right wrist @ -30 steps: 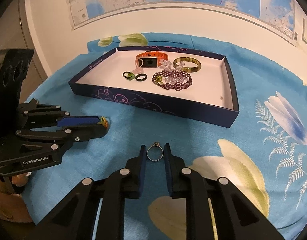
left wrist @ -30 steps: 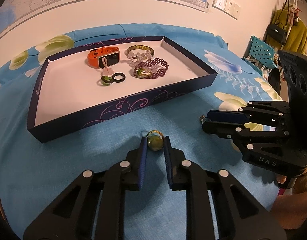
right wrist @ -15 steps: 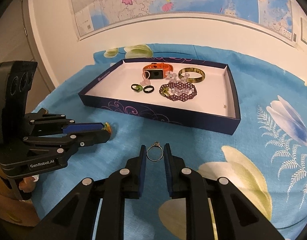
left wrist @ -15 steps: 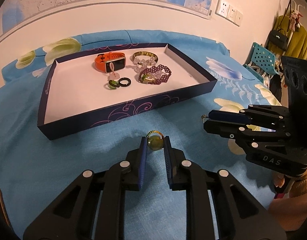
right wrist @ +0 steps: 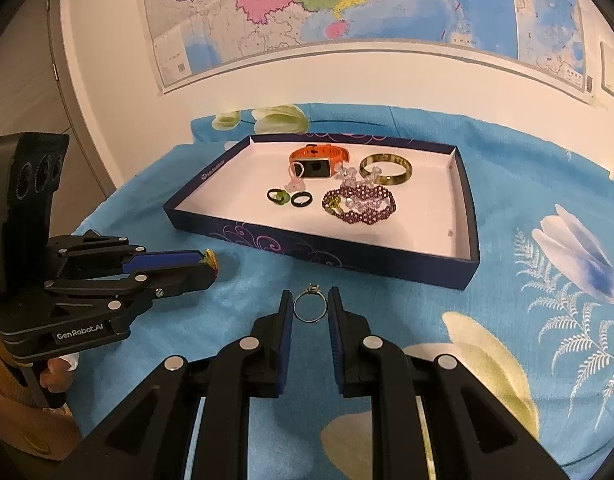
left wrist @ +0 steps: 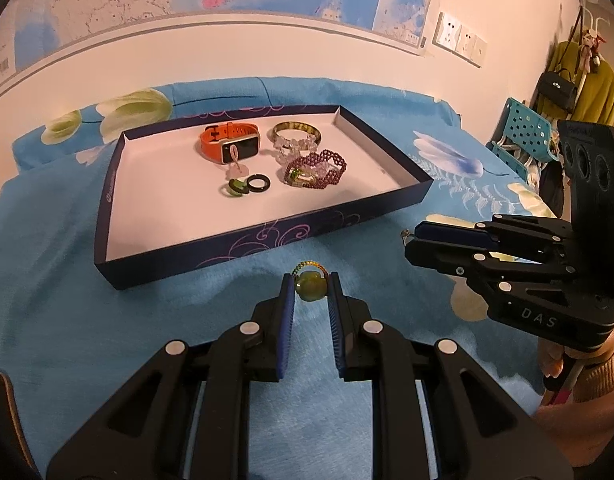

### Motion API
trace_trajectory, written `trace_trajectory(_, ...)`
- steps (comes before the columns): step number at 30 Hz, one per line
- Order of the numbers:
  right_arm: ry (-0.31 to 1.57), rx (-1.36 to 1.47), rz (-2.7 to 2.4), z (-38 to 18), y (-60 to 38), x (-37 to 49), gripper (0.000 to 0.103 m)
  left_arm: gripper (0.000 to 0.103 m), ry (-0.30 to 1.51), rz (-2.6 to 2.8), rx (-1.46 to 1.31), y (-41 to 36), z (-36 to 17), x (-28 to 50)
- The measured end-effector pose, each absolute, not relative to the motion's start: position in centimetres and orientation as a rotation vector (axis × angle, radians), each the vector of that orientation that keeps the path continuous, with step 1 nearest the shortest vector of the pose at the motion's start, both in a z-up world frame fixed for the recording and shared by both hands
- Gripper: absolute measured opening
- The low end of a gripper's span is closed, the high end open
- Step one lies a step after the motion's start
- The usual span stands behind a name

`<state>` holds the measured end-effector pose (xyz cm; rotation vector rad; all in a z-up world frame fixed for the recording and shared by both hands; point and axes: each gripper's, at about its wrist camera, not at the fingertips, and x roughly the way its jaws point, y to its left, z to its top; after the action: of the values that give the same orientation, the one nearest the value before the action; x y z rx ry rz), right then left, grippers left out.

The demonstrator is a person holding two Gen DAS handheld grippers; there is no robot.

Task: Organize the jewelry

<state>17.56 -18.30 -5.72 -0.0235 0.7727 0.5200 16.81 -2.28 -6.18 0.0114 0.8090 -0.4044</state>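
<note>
Wall map [right wrist: 347, 4], floral blue cloth [right wrist: 547, 280], handbag [left wrist: 557, 88]

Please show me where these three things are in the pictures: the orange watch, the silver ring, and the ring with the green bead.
orange watch [left wrist: 238, 147]: left wrist view, on its screen.
silver ring [right wrist: 310, 307]: right wrist view, on the band's top, under the stone.
ring with the green bead [left wrist: 309, 281]: left wrist view, on the bead.

Silver ring [right wrist: 310, 309] between right gripper [right wrist: 310, 307] fingers [right wrist: 285, 316], short of the navy jewelry tray [right wrist: 327, 246].

In my right view, my left tool [right wrist: 211, 261] hides most of its beaded ring [right wrist: 212, 260]; a speck [right wrist: 450, 233] in the tray [right wrist: 465, 200] is too small to identify.
</note>
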Motion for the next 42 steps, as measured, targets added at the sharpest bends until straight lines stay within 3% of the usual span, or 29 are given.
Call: trace_trajectory(42, 0.694, -0.016, 0.548, -3.4, -17.7, 19.0, 0.016, 0.017, 0.723, -0.384, -0.026, -1.4, -3.4, 18.0)
